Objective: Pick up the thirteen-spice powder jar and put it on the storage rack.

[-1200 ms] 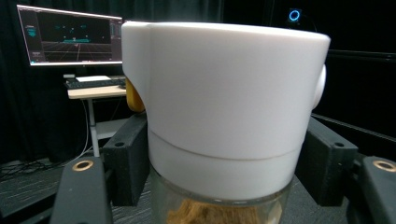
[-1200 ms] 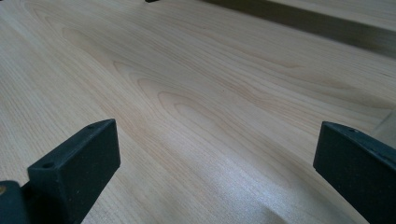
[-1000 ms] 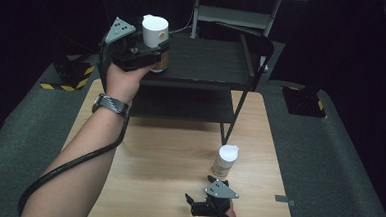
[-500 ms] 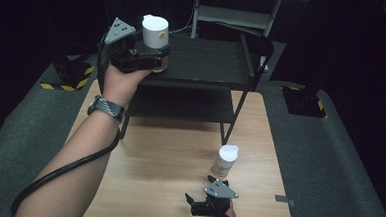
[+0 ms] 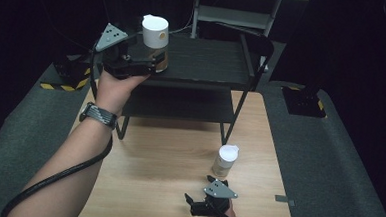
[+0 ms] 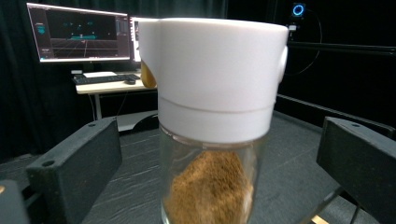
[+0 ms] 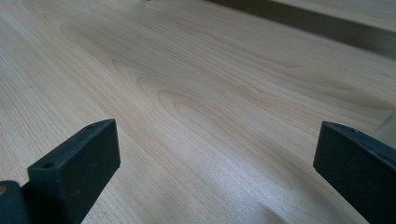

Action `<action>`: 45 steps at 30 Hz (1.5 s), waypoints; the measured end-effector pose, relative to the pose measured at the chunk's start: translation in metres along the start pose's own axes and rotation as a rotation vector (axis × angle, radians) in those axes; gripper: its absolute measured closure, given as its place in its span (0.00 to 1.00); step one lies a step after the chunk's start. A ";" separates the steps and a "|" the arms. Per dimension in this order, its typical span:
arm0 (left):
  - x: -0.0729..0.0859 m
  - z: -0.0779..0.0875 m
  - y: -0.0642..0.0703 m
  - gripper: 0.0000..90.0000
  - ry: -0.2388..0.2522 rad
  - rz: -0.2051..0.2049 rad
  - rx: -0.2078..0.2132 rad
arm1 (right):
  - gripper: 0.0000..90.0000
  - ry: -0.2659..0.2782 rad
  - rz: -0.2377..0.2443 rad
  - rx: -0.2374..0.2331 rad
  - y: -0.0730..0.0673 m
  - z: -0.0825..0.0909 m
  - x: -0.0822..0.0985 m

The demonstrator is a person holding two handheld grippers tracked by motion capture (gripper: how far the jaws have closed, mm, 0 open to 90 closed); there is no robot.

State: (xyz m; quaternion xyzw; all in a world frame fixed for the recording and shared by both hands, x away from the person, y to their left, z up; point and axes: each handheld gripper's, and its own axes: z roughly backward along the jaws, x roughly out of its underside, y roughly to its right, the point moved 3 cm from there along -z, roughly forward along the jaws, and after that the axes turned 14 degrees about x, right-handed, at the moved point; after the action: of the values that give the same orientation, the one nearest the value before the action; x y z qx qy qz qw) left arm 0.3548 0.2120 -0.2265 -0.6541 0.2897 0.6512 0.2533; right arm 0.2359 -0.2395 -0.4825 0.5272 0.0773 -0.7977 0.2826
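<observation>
- Left tool (image 5: 156, 61) has just been opening; its jaws now stand clear of the spice jar (image 6: 215, 121), set on the shelf (image 5: 208, 64).
- Right tool (image 5: 196, 199) rests wide open, empty, on the table (image 7: 196, 93).

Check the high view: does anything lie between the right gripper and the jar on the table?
No. In the high view, bare wood separates the right gripper from the white-capped jar on the table.

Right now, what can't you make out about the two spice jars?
- Jar on the shelf: its base, cut off by the left gripper view's bottom edge.
- Jar on the table: its contents, too small in the high view.
- Right tongs: tips partly hidden by the grey plate.
</observation>
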 end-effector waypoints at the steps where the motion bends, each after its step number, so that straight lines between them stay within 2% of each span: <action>1: 0.001 0.002 0.000 0.00 0.000 -0.001 0.003 | 0.00 0.001 0.000 0.000 0.000 0.000 0.000; 9: 0.005 0.019 0.004 0.00 -0.024 -0.022 0.005 | 0.00 -0.001 0.001 0.002 0.000 0.000 0.000; 19: 0.017 0.042 0.013 0.00 -0.047 -0.060 0.037 | 0.00 0.001 -0.001 0.002 0.000 0.000 0.000; 22: 0.027 0.050 0.016 0.00 -0.050 -0.044 0.057 | 0.00 -0.001 0.002 0.003 0.000 0.000 0.000; 28: 0.040 0.058 0.022 0.00 -0.074 -0.051 0.062 | 0.00 -0.002 0.004 0.004 -0.001 0.000 0.000; 32: 0.052 0.063 0.027 0.00 -0.087 -0.068 0.043 | 0.00 -0.002 0.004 0.008 -0.002 0.001 0.000; 45: 0.098 0.080 0.026 0.00 -0.115 -0.035 0.079 | 0.00 -0.001 0.012 0.008 -0.003 0.001 0.000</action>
State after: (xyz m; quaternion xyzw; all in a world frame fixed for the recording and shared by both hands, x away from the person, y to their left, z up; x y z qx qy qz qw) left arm 0.2785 0.2455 -0.3255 -0.6102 0.2886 0.6712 0.3064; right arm 0.2339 -0.2374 -0.4822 0.5283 0.0709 -0.7965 0.2855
